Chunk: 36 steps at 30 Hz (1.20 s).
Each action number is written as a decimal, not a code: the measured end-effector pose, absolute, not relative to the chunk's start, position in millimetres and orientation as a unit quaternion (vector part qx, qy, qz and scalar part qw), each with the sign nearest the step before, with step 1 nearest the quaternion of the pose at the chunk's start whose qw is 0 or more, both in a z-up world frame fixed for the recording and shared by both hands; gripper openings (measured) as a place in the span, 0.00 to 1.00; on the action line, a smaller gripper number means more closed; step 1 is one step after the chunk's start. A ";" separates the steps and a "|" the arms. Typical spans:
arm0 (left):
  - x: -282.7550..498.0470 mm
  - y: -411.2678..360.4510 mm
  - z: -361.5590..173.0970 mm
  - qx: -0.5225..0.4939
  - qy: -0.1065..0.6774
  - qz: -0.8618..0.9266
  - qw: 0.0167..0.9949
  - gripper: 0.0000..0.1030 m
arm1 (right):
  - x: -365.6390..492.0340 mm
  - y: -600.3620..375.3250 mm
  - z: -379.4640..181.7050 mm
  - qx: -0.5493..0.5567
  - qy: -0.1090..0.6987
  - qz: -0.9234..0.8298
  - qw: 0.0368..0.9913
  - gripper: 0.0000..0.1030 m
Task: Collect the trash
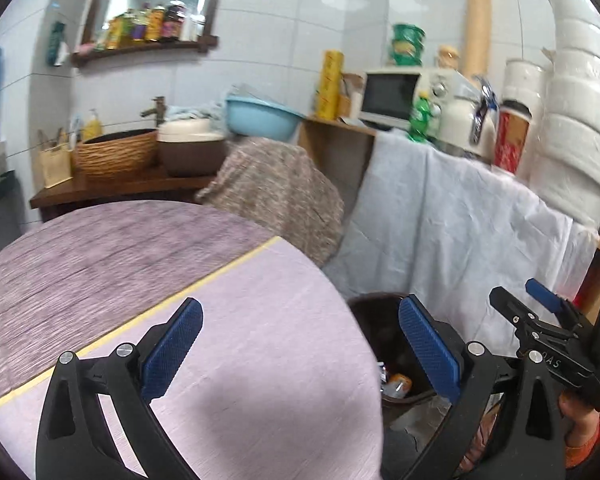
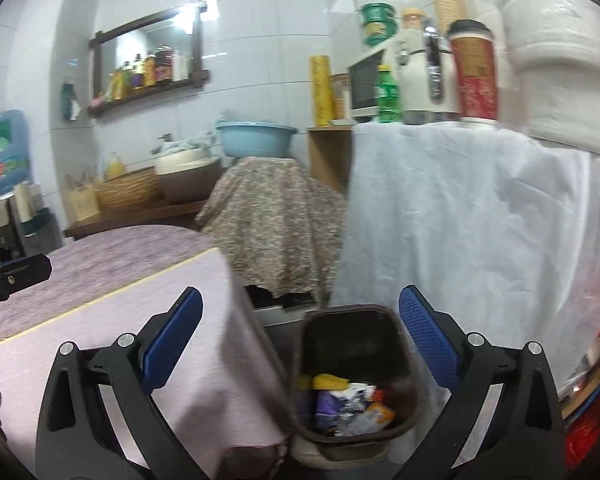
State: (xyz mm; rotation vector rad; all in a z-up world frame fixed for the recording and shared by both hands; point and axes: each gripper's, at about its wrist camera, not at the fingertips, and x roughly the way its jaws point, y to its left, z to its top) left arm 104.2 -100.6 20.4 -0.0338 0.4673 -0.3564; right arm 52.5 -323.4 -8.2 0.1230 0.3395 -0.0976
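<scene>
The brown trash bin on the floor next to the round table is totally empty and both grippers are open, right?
Not quite. The brown trash bin isn't empty: the right wrist view shows wrappers and other trash in its bottom. The rest is right: it stands beside the round table, and both grippers are open.

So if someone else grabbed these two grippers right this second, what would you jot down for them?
Left gripper: open, empty, over the round table.
Right gripper: open, empty, pointing toward the brown bin.
Bin: on the floor between the table and the white-draped counter, holding wrappers and other scraps.
Done: trash is in the bin; no litter shows on the visible tabletop.
Left: check spots outside these views for leftovers.
</scene>
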 end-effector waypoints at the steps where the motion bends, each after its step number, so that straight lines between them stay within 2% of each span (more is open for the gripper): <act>1: 99.4 -90.5 22.6 -0.021 0.224 -0.168 0.960 0.95 | 51.4 -315.2 -7.5 0.069 0.166 -0.034 0.983 0.94; 11: 35.8 -16.3 24.0 -0.011 0.151 -0.044 0.988 0.95 | 16.6 -220.8 -4.2 0.035 0.126 0.044 0.990 0.94; 24: -7.9 19.3 6.1 -0.033 0.147 0.009 0.988 0.95 | -30.4 -163.6 -14.4 -0.009 0.095 0.087 0.992 0.94; 36: -9.3 14.4 6.5 -0.019 0.147 0.015 0.989 0.95 | -30.0 -172.2 -20.1 0.017 0.098 0.076 0.992 0.94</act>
